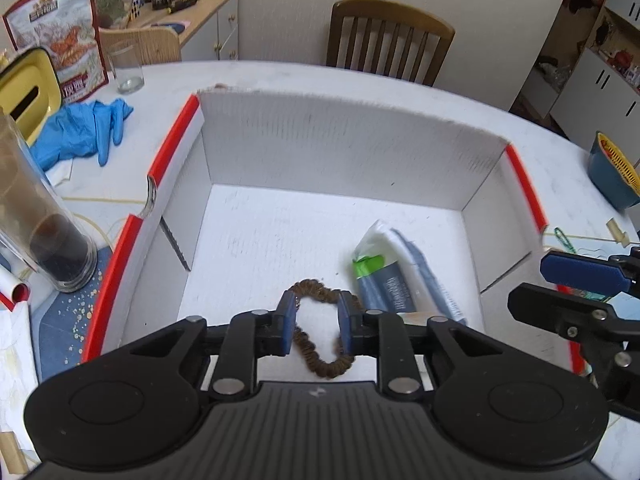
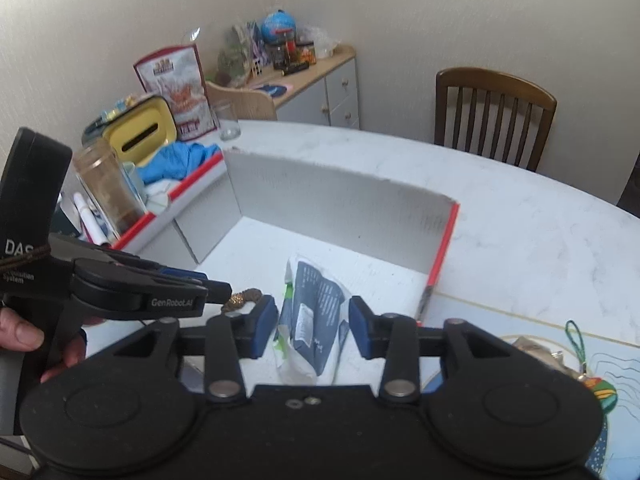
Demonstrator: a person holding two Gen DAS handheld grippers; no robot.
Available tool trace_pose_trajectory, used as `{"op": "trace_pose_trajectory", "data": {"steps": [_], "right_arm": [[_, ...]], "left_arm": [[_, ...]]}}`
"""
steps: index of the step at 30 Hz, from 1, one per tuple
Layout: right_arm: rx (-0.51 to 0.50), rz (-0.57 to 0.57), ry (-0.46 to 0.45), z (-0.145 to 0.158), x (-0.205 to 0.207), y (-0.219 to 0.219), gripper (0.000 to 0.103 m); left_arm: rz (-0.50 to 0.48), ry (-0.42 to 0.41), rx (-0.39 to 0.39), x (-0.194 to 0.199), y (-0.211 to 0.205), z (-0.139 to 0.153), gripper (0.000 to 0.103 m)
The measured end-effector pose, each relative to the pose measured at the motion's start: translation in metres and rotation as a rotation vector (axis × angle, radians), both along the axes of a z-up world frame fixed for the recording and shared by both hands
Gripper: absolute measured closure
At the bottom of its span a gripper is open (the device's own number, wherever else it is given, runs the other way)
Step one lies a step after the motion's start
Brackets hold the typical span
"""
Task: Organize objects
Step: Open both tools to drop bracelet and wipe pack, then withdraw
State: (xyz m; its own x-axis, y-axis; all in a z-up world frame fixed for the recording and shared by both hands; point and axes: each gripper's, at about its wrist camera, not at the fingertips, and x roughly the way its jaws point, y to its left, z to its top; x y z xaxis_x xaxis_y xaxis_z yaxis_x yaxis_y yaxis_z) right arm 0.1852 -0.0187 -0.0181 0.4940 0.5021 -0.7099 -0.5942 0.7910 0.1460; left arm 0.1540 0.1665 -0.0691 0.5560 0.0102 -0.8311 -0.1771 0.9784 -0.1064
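Matt corrugated cardboard box [image 1: 320,148], fuzzy cloth scrunchie [image 1: 320,364] — glossy plastic packet [image 1: 384,276]

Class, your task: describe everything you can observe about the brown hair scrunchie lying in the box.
The brown hair scrunchie is a ruffled, fabric-covered elastic loop, slack and stretched into a long oval. It lies flat on the white floor of the cardboard box, near its front, just left of a tissue packet. The left gripper stands open above it, pads apart and not pressing it.

Scrunchie [image 1: 320,328] left of packet [image 1: 394,276], in box [image 1: 344,148]
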Motion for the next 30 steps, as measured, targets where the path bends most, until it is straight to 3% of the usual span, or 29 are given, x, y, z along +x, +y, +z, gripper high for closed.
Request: {"op": "trace_pose_trajectory", "data": {"steps": [2,5,7,11,14,16,20,24,30], "right_arm": [[0.008,0.001,-0.005,0.004,-0.002,-0.006,0.06],[0.012,-0.002,-0.025,0.008,-0.006,-0.013,0.051],[0.023,0.002,-0.031,0.01,-0.009,-0.02,0.049],[0.044,0.002,-0.026,0.015,-0.014,-0.034,0.047],[0.07,-0.009,-0.034,0.02,-0.018,-0.049,0.035],[0.088,-0.017,-0.038,0.024,-0.02,-0.062,0.027],[0.115,-0.044,-0.048,0.03,-0.023,-0.09,0.02],[0.119,-0.079,-0.066,0.032,-0.026,-0.12,0.013],[0.081,-0.135,-0.094,0.023,-0.03,-0.168,0.006]], "left_arm": [[0.001,-0.012,-0.001,-0.003,-0.004,0.006,0.079],[0.001,-0.032,0.002,-0.007,-0.011,0.013,0.065],[0.006,-0.053,0.012,-0.012,-0.016,0.019,0.04],[0.013,-0.075,-0.001,-0.017,-0.025,0.029,0.038],[0.009,-0.088,-0.008,-0.021,-0.034,0.036,0.036],[0.007,-0.104,-0.012,-0.026,-0.041,0.041,0.03],[0.001,-0.124,-0.005,-0.031,-0.057,0.048,0.025],[-0.004,-0.148,0.026,-0.032,-0.075,0.052,0.021],[-0.035,-0.161,0.004,-0.033,-0.101,0.053,0.019]]}}
